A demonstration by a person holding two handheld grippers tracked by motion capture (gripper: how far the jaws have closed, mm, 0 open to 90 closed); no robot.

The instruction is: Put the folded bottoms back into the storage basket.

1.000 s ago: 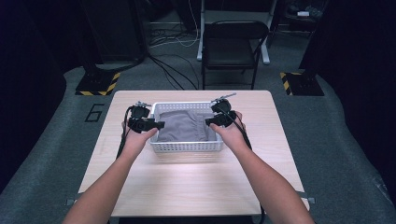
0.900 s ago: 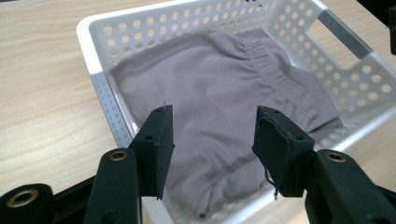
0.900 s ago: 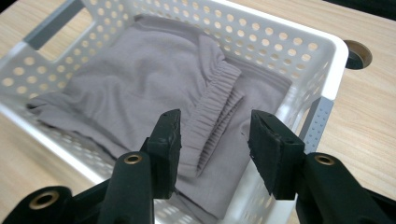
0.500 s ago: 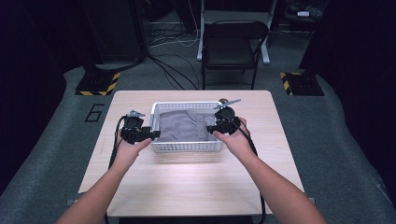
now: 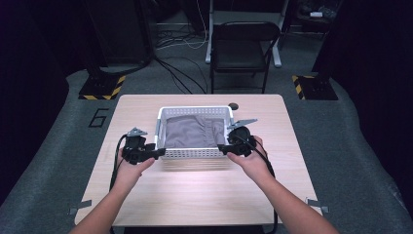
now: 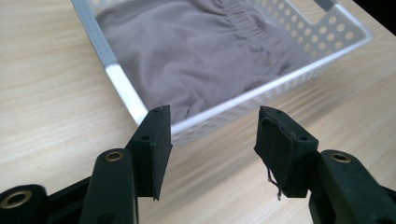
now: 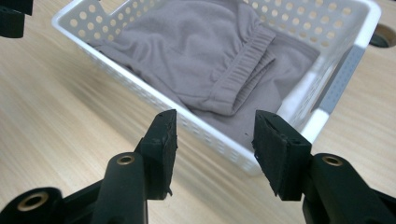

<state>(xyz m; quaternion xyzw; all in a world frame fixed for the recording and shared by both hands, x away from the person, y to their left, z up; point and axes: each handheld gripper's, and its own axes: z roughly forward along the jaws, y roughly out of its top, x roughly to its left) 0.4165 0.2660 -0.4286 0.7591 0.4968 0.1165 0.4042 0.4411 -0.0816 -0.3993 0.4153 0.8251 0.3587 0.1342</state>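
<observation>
Flanking white basket of grey cloth — left claw, right claw, both wide, empty.

Basket mid-table, bare table around

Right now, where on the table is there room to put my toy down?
The table is bare in front, between the basket and the near edge, and along its left and right sides. It is crowded at the basket's near corners, where the left gripper and right gripper sit.
</observation>
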